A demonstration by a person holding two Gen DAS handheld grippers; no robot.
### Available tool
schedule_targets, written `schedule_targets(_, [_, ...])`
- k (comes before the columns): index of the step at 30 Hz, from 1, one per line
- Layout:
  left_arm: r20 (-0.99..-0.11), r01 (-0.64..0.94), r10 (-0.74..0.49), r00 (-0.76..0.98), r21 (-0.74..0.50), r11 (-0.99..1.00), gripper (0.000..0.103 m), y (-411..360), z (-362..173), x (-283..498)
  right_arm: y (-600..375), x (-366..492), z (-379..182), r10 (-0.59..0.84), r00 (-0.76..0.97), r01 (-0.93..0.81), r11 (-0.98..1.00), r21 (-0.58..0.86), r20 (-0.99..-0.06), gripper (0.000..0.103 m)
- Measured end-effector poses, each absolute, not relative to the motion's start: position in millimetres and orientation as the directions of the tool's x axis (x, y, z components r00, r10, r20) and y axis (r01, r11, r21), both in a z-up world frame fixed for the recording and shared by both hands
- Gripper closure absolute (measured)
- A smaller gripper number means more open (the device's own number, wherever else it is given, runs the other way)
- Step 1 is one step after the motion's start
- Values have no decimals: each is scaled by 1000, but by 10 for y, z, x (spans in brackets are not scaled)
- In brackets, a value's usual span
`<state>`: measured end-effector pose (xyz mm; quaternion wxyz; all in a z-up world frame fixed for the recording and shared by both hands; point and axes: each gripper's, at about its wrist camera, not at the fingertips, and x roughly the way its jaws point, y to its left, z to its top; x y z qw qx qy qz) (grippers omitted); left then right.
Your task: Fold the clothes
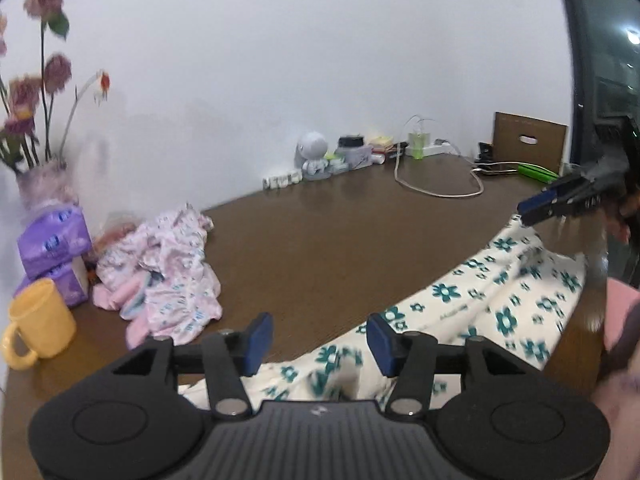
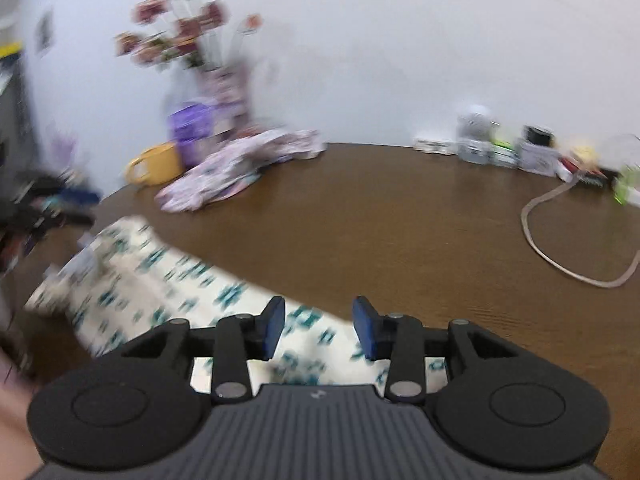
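Brown wooden table (image 1: pixel 340 240) runs back to a white wall, and the cream garment with teal flowers (image 1: pixel 500 308) lies stretched along its near edge, passing beneath both of my grippers. My left gripper (image 1: pixel 319 342) and right gripper (image 2: pixel 319 328) each hover over that cloth with fingers spread apart and nothing between them. At the left end sit a crumpled pink garment (image 1: pixel 168 276), a yellow mug (image 1: pixel 38 324) and purple tissue packs (image 1: pixel 54 240); the right view is blurred, so cloth contact is uncertain.
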<state>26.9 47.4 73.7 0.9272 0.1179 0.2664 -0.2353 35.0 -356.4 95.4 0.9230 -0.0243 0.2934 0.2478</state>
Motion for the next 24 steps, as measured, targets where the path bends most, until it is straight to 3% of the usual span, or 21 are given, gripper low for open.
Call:
schedule_targets(3, [-640, 496, -332, 693, 88, 864, 59, 327, 578, 472, -3425, 503, 780, 405, 691, -422, 899, 121, -598, 65])
schedule_targets(4, [-668, 512, -331, 666, 87, 855, 71, 306, 510, 501, -3389, 516, 708, 399, 679, -420, 899, 120, -616, 65])
schedule_targets(5, [-691, 532, -336, 640, 83, 843, 75, 308, 443, 493, -3363, 485, 639, 390, 667, -426, 899, 104, -634, 65])
schedule_targets(15, [-699, 568, -323, 638, 143, 811, 74, 583, 288, 110, -3368, 259, 348, 329, 683, -408, 912, 34, -652, 66])
schedule_targets(24, [-622, 469, -262, 738, 195, 861, 68, 1001, 566, -188, -3356, 272, 325, 327, 694, -389, 920, 48, -641, 64])
